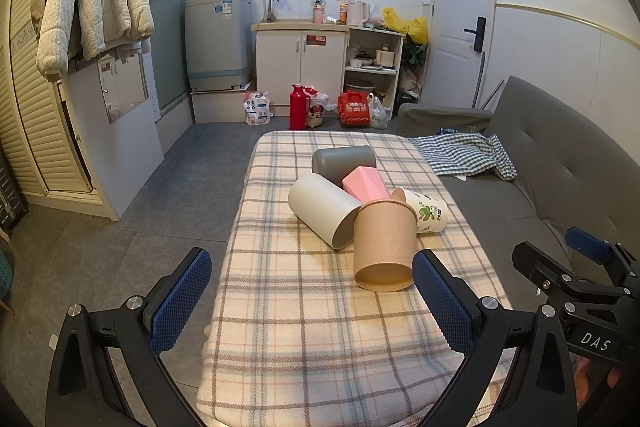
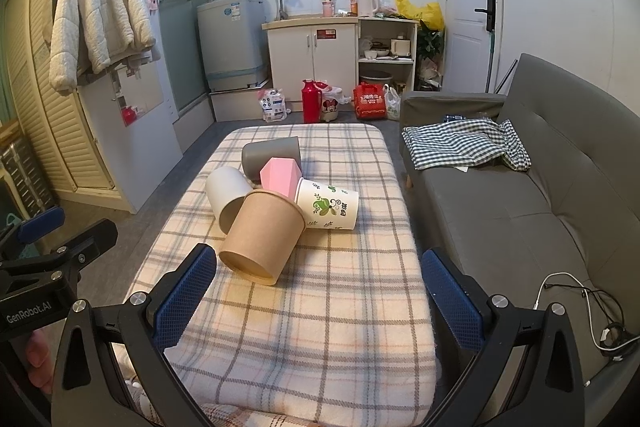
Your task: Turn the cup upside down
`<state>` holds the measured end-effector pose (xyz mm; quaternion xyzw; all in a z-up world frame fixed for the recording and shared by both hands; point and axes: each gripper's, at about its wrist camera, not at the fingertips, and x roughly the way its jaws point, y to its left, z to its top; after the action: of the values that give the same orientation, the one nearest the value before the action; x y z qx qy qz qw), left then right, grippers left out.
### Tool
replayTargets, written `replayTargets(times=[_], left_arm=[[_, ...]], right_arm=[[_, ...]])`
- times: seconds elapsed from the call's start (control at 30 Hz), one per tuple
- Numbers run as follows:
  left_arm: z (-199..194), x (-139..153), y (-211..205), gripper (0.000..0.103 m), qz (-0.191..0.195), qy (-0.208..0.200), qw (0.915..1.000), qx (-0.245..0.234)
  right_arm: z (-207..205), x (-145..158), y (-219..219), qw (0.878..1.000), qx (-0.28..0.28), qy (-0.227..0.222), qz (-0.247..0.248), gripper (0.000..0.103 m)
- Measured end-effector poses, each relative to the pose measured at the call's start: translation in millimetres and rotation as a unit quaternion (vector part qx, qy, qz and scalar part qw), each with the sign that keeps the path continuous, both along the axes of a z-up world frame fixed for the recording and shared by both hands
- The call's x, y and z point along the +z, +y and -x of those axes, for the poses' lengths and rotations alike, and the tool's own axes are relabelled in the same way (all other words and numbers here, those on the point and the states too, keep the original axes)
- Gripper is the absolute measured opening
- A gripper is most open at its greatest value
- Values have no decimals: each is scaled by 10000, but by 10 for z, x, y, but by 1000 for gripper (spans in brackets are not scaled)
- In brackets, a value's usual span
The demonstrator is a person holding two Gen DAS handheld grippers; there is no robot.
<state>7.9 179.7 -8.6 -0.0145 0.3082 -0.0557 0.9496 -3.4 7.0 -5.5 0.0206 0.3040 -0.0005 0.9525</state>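
Several cups lie on their sides in a cluster on the plaid-covered table (image 1: 304, 347) (image 2: 320, 327). A brown paper cup (image 1: 384, 247) (image 2: 262, 237) is nearest, its base toward me. Behind it lie a white cup (image 1: 324, 209) (image 2: 228, 197), a pink faceted cup (image 1: 364, 183) (image 2: 282, 175), a grey cup (image 1: 344, 161) (image 2: 272, 153) and a leaf-printed paper cup (image 1: 428, 213) (image 2: 330, 207). My left gripper (image 1: 312, 301) is open and empty, short of the brown cup. My right gripper (image 2: 320, 307) is open and empty, just right of the brown cup's base.
A grey sofa (image 1: 560, 179) (image 2: 540, 195) with a checked cloth (image 1: 468, 153) (image 2: 468, 143) stands right of the table. Floor lies to the left. A red thermos (image 1: 297, 107) (image 2: 309, 101), bags and kitchen cabinets stand beyond the far edge. A white cable (image 2: 592, 311) lies on the sofa.
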Motion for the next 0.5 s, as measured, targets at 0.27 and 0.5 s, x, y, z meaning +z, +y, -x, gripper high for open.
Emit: replayTargets(times=[0.27,0.5], left_arm=[[6,-6,-2,103,1,-2,10000,-2],[11,-12,1,103,5,-1,10000,-1]], right_arm=[[-16,12,-10,10000,1,6,-5,103],[22,14,-3,10000,2,9,0,103]])
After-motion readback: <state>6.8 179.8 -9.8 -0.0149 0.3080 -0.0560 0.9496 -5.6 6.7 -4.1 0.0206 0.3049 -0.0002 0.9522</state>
